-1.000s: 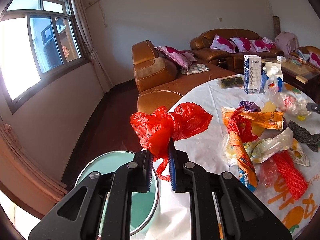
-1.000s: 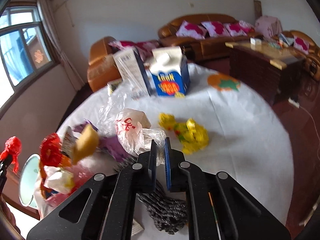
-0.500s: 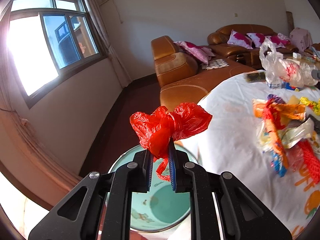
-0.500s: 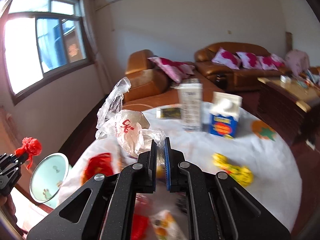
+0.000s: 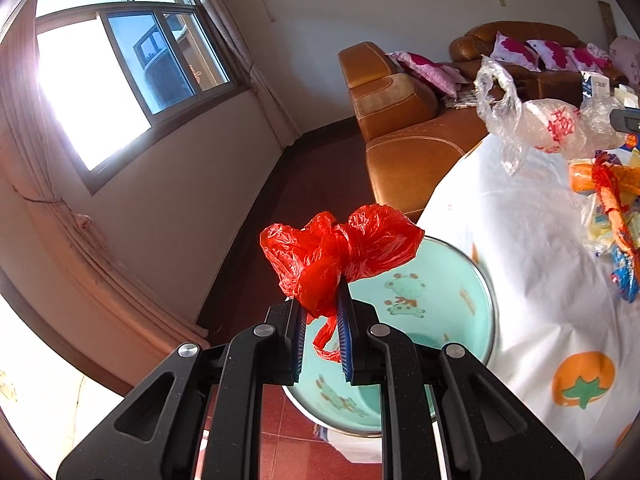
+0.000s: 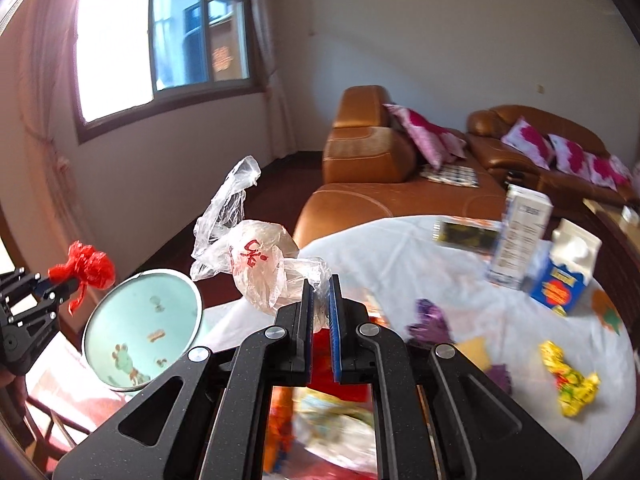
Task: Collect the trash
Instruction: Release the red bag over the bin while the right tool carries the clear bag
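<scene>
- The left claw (image 5: 322, 334) is clamped on a crinkled red plastic bag (image 5: 340, 248), knotted into a glossy bow shape, held in the air above the round mint-green basin (image 5: 440, 308).
- The right claw (image 6: 320, 320) pinches a clear, wrinkled film bag (image 6: 260, 264) with red printing, raised over the worktop (image 6: 400, 248) edge.
- Crumpled wrappers (image 6: 568, 380) lie on the white cloth.

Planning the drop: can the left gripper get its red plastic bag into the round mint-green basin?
Probably yes: the left gripper holds the red plastic bag just above the round mint-green basin, nothing between them.
</scene>
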Available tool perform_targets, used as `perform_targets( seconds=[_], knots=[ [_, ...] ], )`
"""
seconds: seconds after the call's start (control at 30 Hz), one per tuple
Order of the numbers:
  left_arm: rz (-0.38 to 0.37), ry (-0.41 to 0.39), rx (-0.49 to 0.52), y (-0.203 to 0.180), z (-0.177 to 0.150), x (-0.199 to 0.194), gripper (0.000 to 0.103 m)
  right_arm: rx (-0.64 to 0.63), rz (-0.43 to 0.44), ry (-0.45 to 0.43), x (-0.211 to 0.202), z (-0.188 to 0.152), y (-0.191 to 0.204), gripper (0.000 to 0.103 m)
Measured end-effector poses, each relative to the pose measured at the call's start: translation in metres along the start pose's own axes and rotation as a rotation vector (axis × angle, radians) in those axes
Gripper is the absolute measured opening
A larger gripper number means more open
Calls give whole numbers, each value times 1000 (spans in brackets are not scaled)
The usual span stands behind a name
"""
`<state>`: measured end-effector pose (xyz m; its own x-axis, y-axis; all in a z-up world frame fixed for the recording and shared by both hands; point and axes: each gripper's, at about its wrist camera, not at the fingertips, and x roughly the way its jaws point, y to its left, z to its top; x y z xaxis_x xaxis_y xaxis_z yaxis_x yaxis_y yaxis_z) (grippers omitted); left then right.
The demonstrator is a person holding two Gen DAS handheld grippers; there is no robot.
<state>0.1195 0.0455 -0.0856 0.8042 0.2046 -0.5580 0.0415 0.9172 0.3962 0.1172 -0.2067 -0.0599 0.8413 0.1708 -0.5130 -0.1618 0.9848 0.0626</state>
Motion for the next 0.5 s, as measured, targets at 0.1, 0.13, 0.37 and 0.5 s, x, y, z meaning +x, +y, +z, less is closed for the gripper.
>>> perform_targets(
  seconds=[0.1,0.13,0.37,0.5],
  knots=[
    [18,11,6,4,-4,2,14,-49,13,6,7,0,18,8],
    [23,15,9,4,-5,4,14,-63,19,10,10,1,23,8],
    [71,43,38,8,-11,12,14,-145,44,37,28,0,54,8],
    [80,54,38,14,-13,16,15,-187,57,56,38,-2,66,8]
  ],
)
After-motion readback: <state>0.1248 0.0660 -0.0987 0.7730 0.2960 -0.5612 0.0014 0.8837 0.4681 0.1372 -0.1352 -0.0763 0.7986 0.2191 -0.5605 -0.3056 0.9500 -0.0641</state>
